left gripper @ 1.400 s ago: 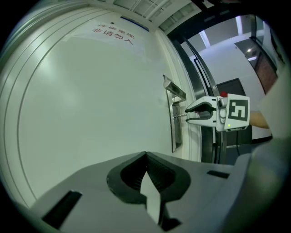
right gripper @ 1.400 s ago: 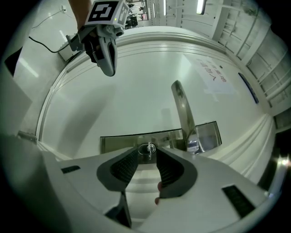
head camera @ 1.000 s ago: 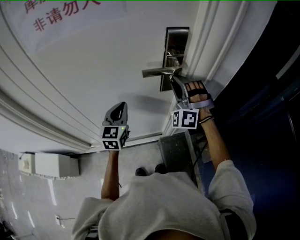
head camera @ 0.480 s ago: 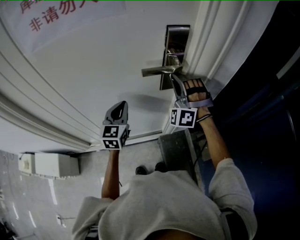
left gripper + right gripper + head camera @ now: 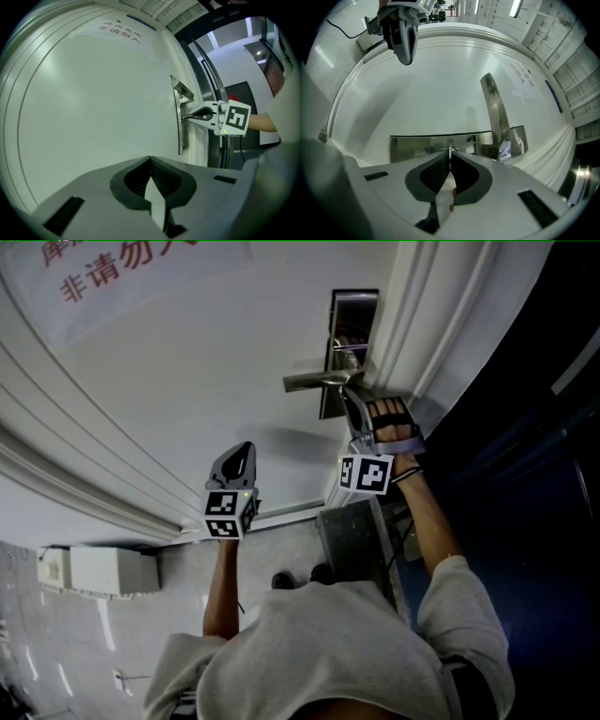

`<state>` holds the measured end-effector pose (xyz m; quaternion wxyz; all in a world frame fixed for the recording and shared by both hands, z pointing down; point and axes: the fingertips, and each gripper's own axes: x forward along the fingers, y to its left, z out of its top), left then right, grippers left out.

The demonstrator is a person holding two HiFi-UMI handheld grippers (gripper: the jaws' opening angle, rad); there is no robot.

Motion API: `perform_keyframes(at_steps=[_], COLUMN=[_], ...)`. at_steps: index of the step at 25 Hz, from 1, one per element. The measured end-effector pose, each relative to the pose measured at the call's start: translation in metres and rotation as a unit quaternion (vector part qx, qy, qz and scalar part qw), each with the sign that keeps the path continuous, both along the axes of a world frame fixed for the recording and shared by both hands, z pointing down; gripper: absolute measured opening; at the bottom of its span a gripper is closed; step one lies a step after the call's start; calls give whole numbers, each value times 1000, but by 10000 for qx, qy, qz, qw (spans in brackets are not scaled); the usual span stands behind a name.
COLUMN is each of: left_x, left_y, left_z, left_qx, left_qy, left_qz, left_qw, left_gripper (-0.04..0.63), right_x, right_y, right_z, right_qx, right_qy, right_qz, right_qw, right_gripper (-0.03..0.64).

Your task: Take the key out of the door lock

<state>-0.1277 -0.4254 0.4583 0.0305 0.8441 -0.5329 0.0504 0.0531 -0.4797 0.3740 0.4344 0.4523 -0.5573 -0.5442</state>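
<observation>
A steel lock plate [image 5: 353, 320] with a lever handle [image 5: 314, 382] sits on the white door. My right gripper [image 5: 349, 395] is at the plate just below the handle. In the right gripper view the thin metal key [image 5: 450, 151] stands edge-on in the lock plate [image 5: 417, 145]. The right gripper [image 5: 450, 157] is closing, with the key nipped between its pad tips. My left gripper [image 5: 246, 448] is shut and empty, held off the bare door panel to the left. The left gripper view shows the right gripper [image 5: 188, 116] at the plate [image 5: 180, 138].
A paper notice with red characters [image 5: 131, 268] hangs on the door's upper left. The door frame [image 5: 422, 324] runs beside the lock, with a dark opening beyond it. On the floor below stand a grey box [image 5: 352, 545] and a white box [image 5: 103, 568].
My right gripper has edged slightly up and left, closer to the lock plate. The left gripper has stayed where it was.
</observation>
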Motion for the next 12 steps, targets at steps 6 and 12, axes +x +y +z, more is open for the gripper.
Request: perform_keyframes(at_steps=[6,12], left_x=[0,3], left_y=[6,9], left_z=[0,2], left_qx=[-6,-3], left_qy=[12,9], left_qz=[2,48], left_qw=[10000,10000], left_gripper=[17,17], right_x=[1,4], right_y=[4,21], right_z=[-2,-1], right_qx=[-50,1], right_qy=[-62,-110], right_qz=[52,-33], right_qw=[10000,9999], right_gripper=[29,29])
